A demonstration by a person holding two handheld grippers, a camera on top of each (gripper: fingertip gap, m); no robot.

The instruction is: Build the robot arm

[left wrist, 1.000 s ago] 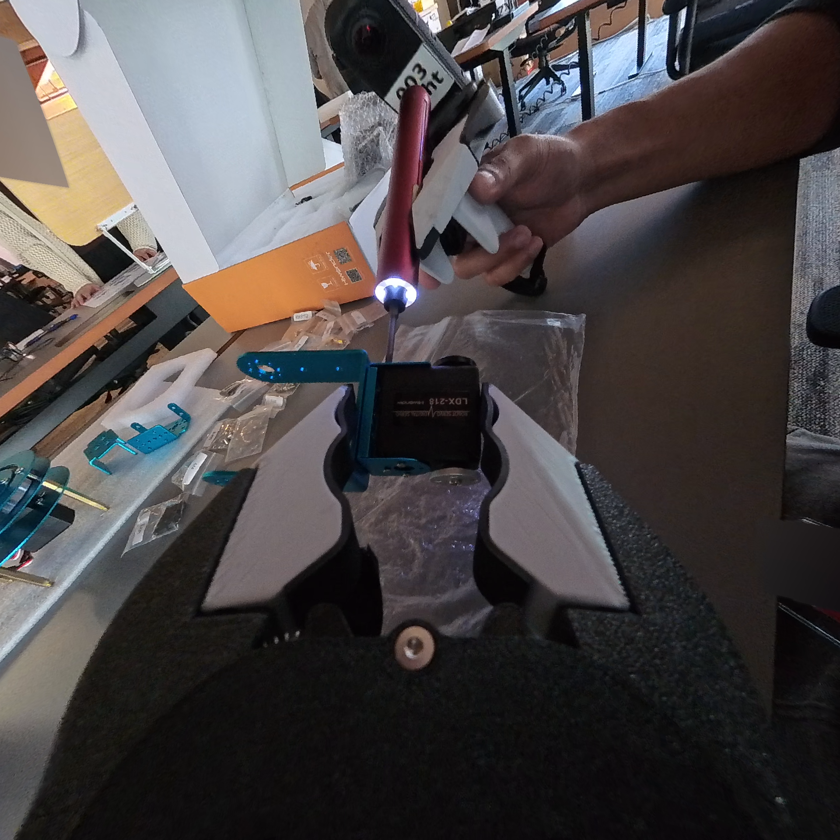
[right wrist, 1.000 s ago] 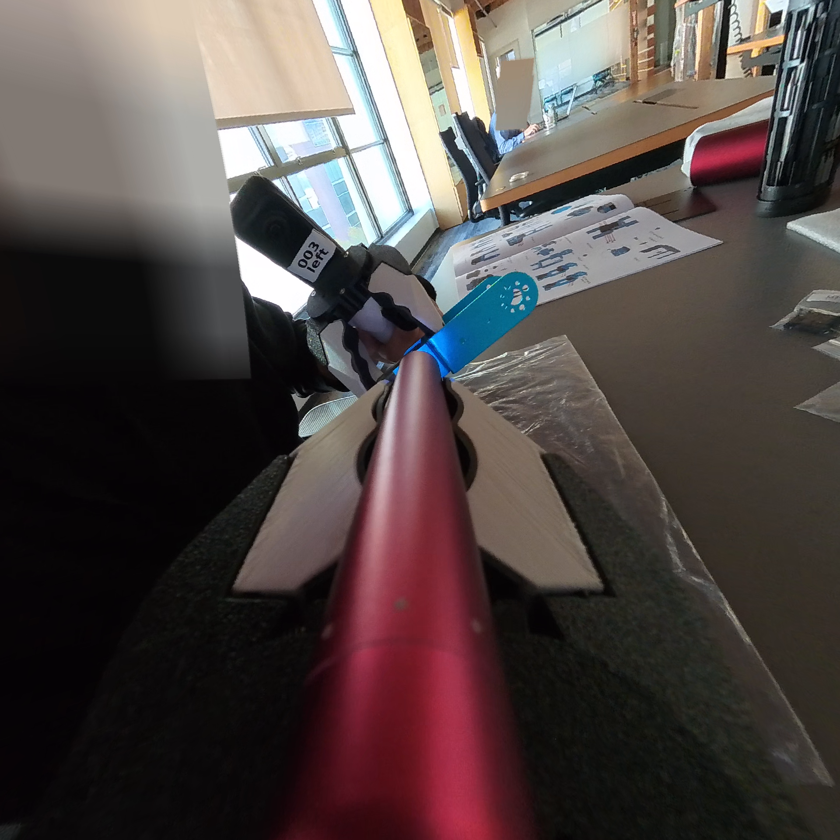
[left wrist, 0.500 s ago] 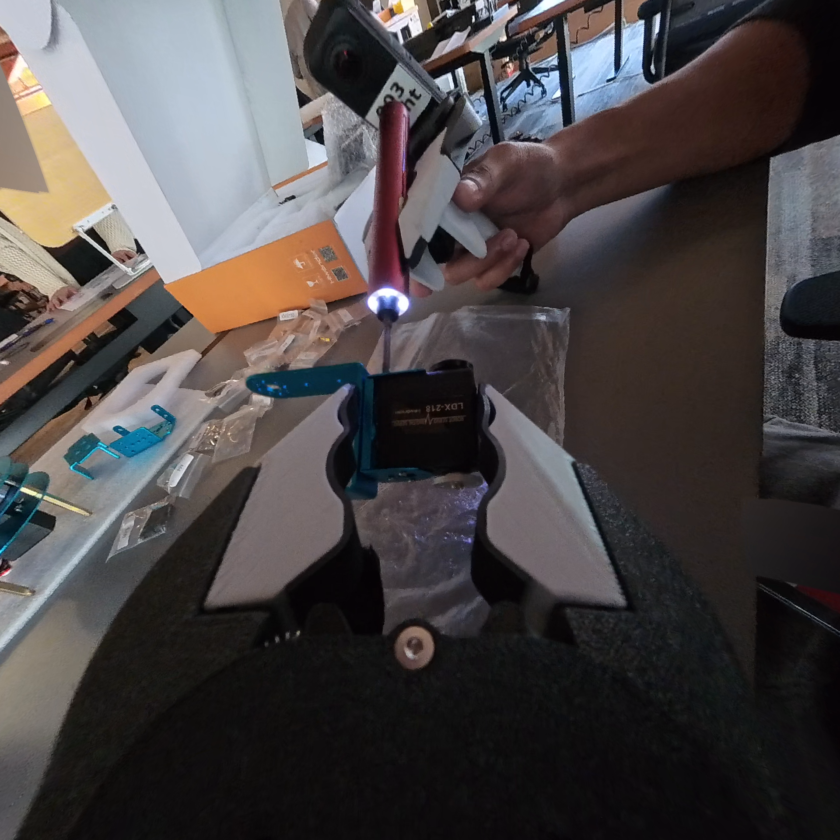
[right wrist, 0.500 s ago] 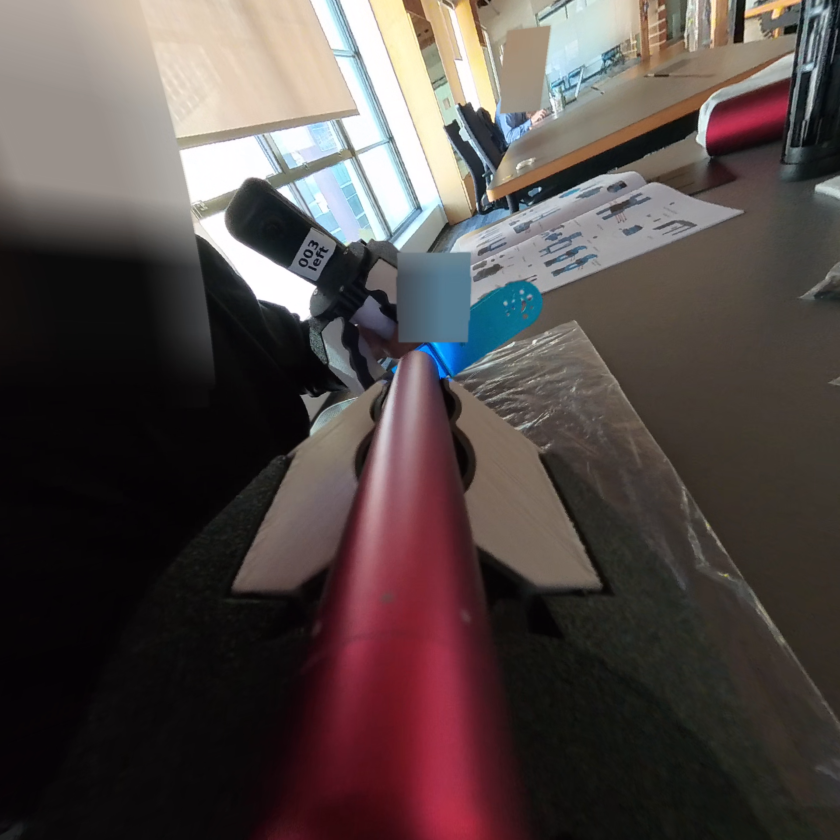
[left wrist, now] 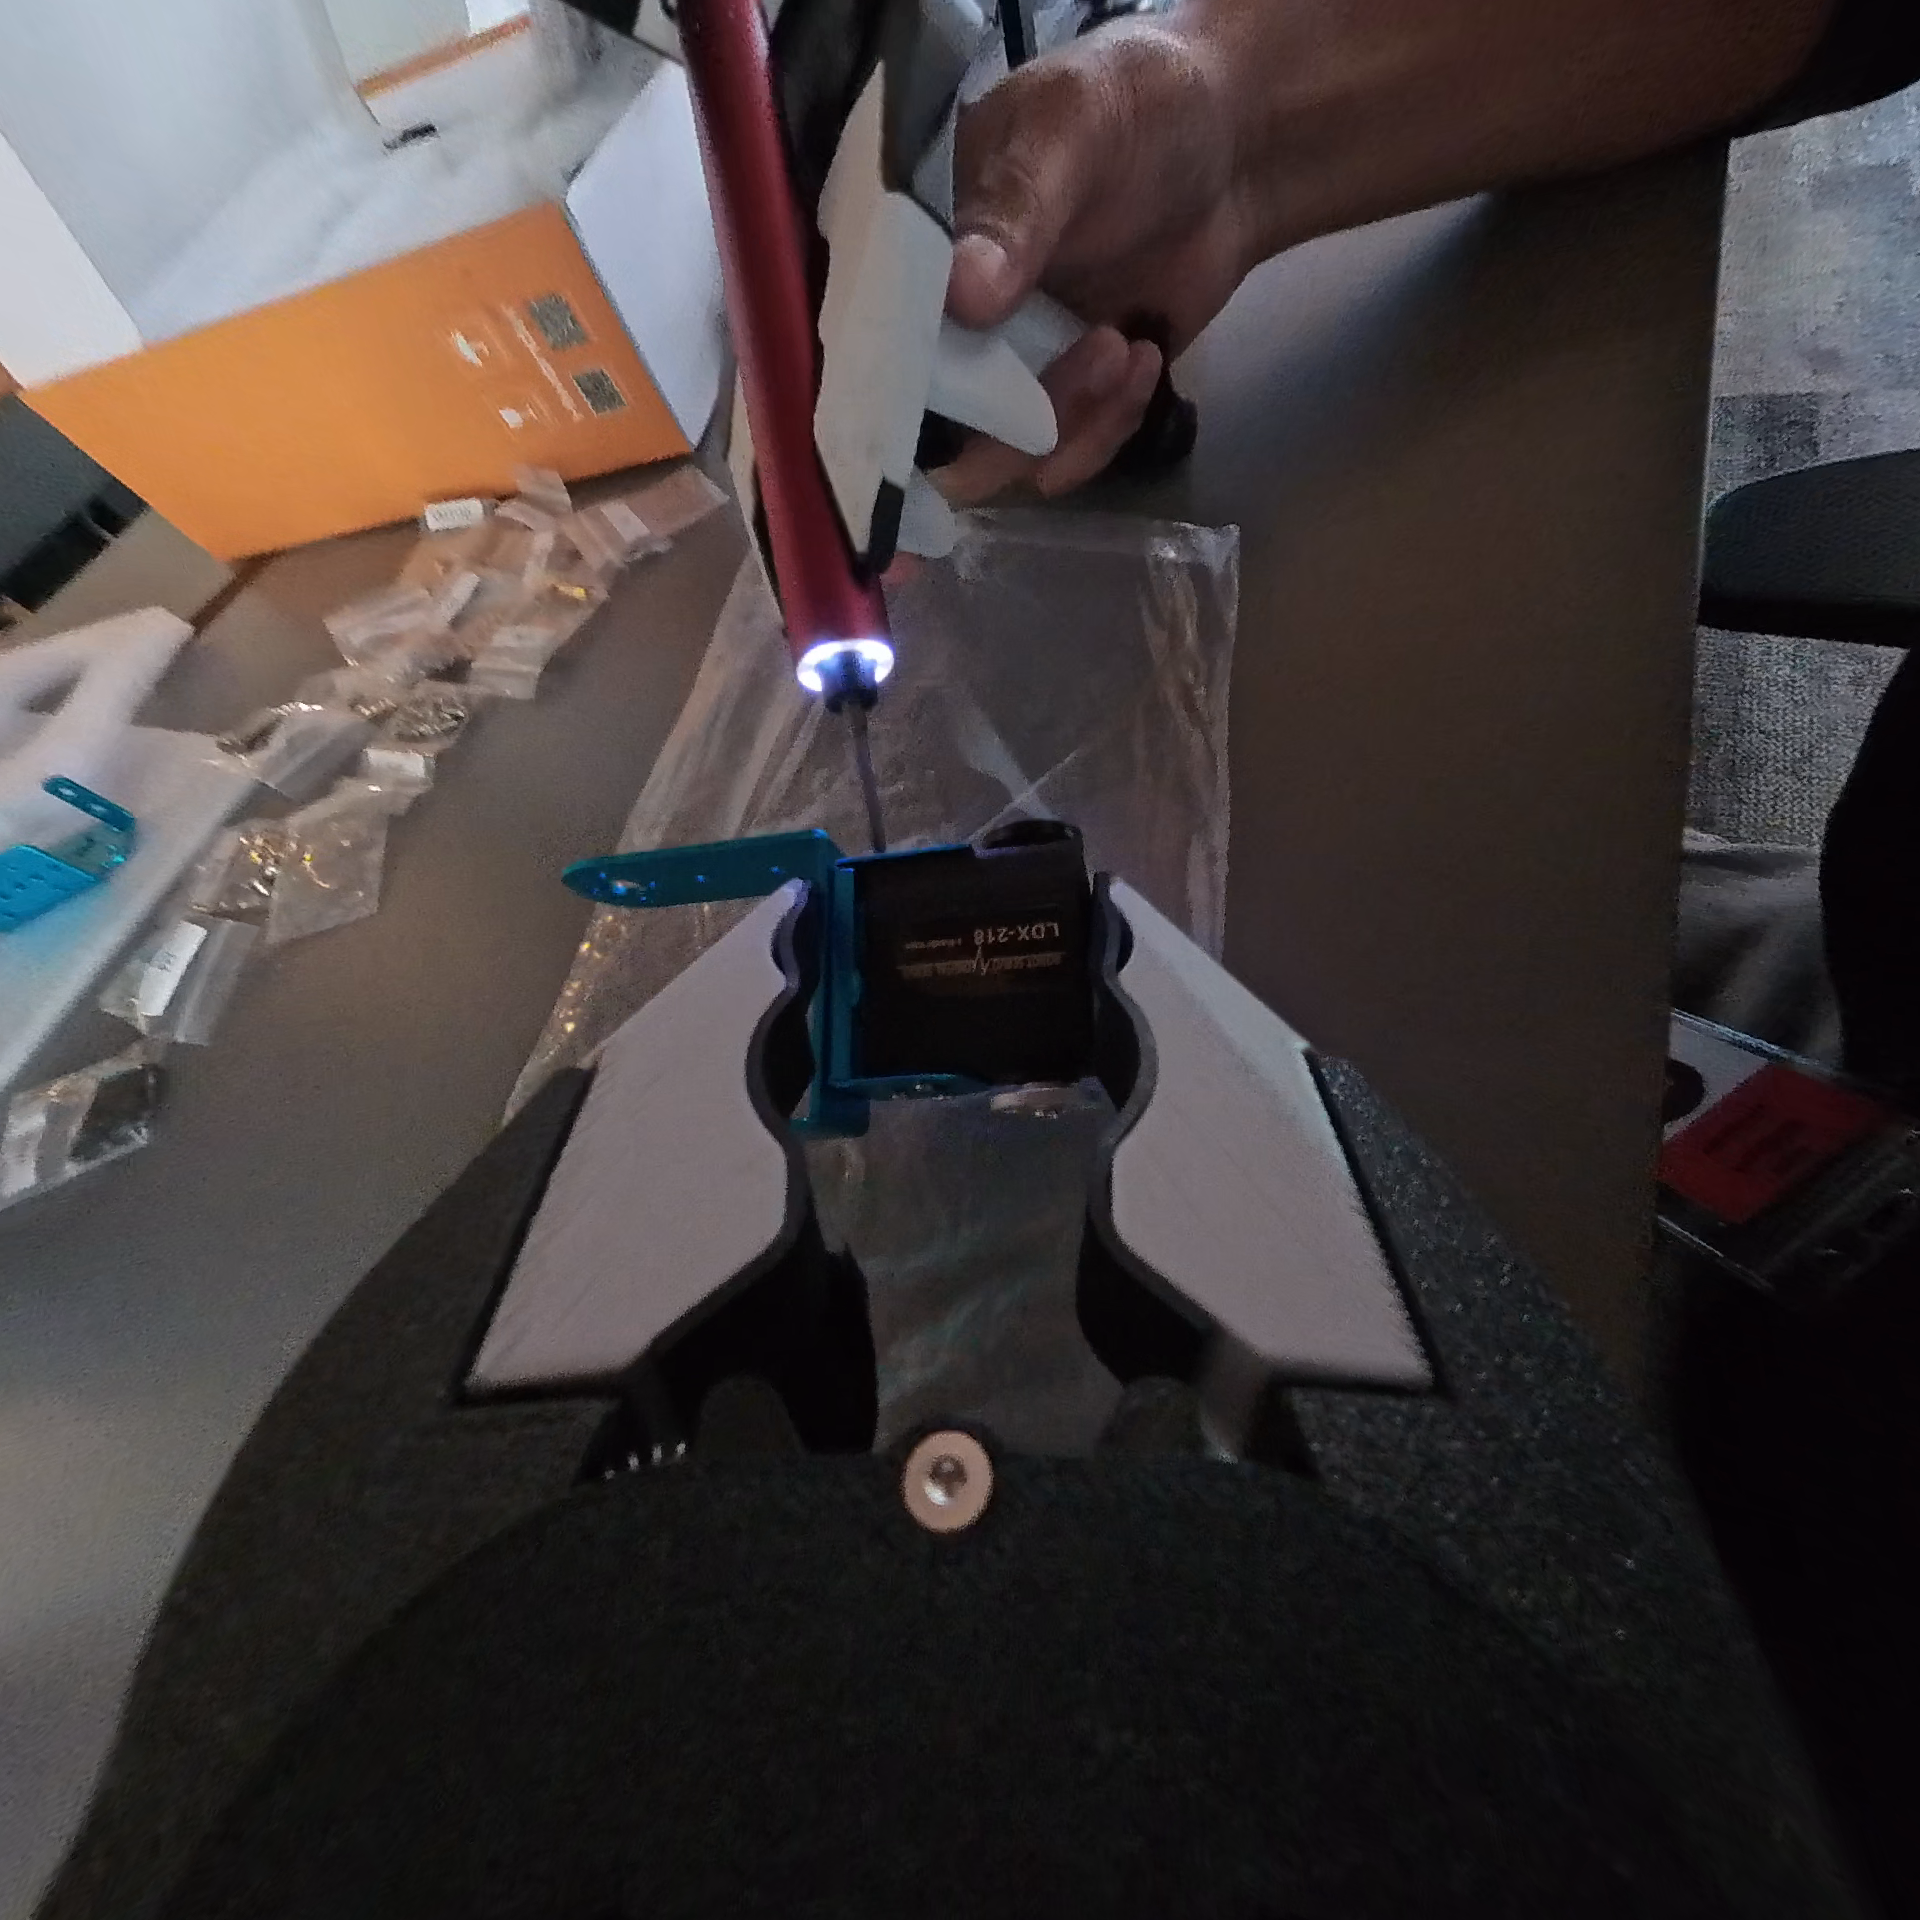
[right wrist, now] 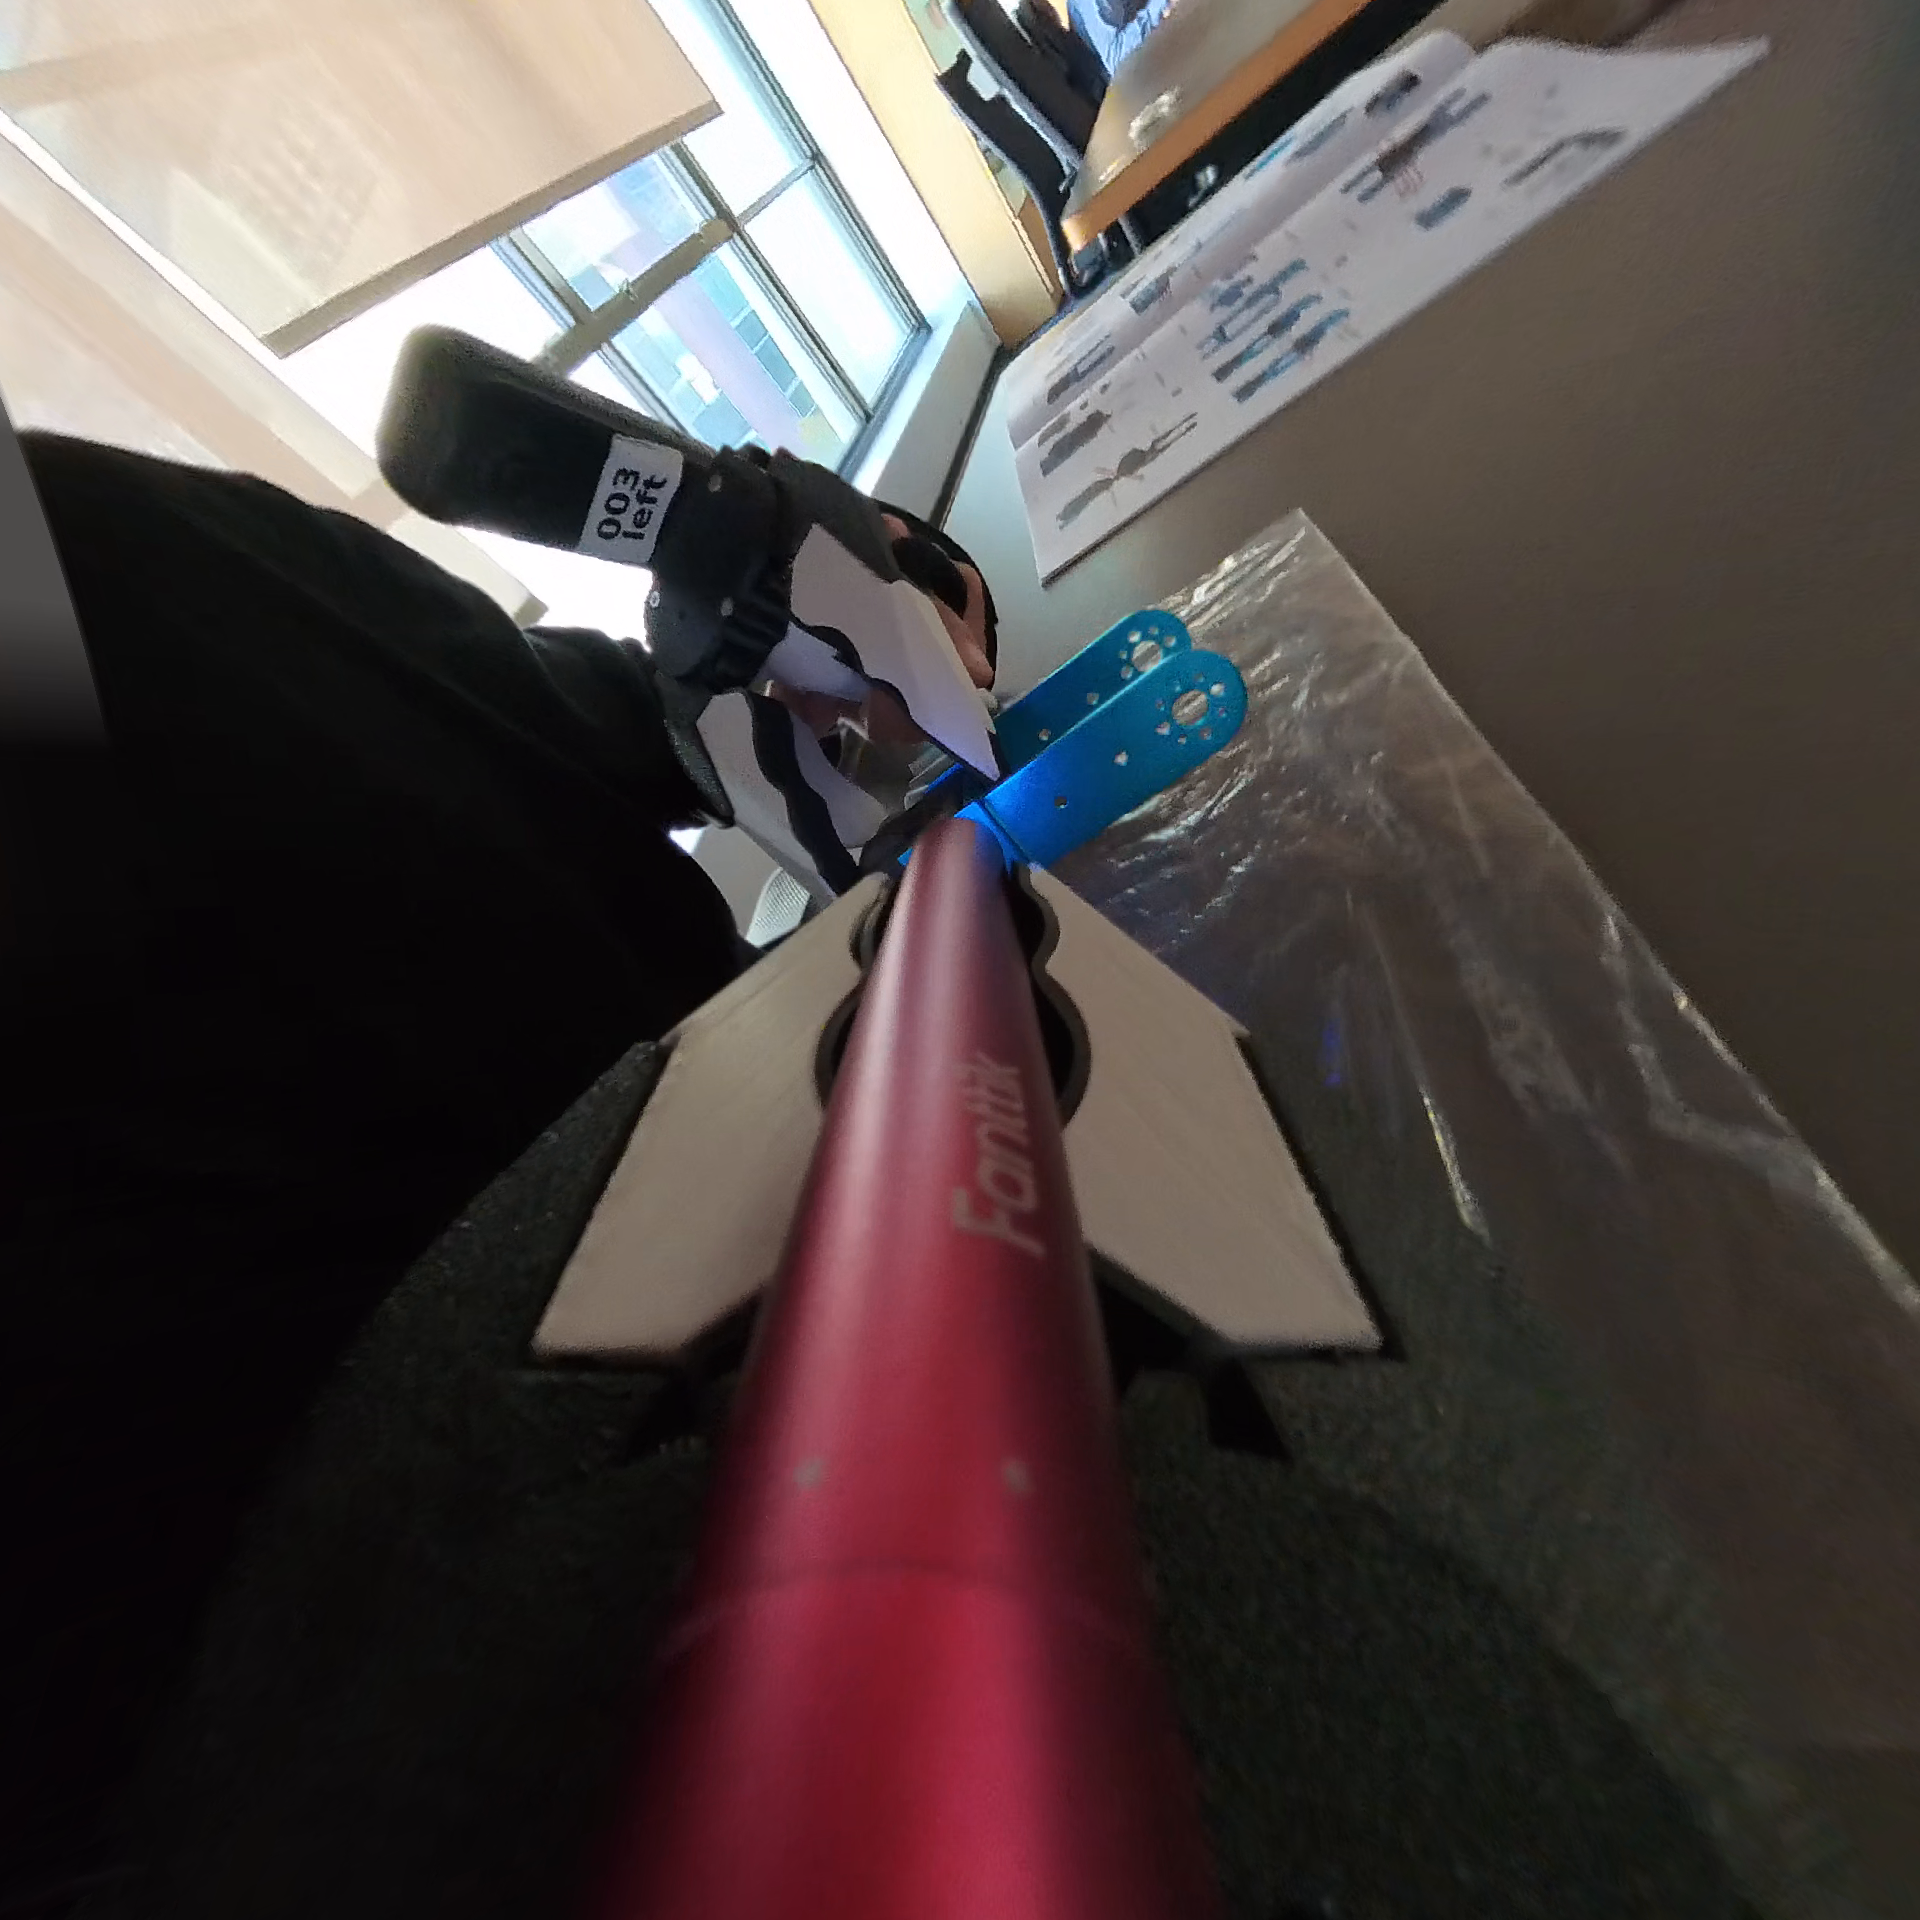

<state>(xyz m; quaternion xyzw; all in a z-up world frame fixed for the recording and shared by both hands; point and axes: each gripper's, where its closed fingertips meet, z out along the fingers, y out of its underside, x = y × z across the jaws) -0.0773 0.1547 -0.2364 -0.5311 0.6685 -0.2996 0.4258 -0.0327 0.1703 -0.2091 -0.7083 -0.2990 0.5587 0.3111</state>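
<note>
My left gripper (left wrist: 951, 914) is shut on a black servo block (left wrist: 977, 961) seated in a blue metal bracket (left wrist: 717, 873), held just above a clear plastic bag (left wrist: 1039, 675). My right gripper (right wrist: 961, 883) is shut on a red electric screwdriver (right wrist: 935, 1299). In the left wrist view the screwdriver (left wrist: 774, 343) comes down from above with its ring light on, and its bit (left wrist: 868, 769) meets the bracket's far top edge. In the right wrist view the bracket (right wrist: 1117, 743) and the left gripper (right wrist: 883, 686) sit just past the screwdriver's tip, which is hidden.
An orange and white box (left wrist: 343, 384) stands at the back left, with several small bags of hardware (left wrist: 343, 748) and blue brackets (left wrist: 52, 862) on the dark table (left wrist: 1434, 727). An open instruction booklet (right wrist: 1299, 281) lies beyond the plastic bag (right wrist: 1455, 935). A hand (left wrist: 1091, 229) holds the right gripper. The left gripper's tips are roughly 6 centimetres from the right gripper's.
The right gripper and screwdriver have come closer and now lean down from the upper left. The right wrist view has rolled. The left gripper still holds the servo and bracket.
</note>
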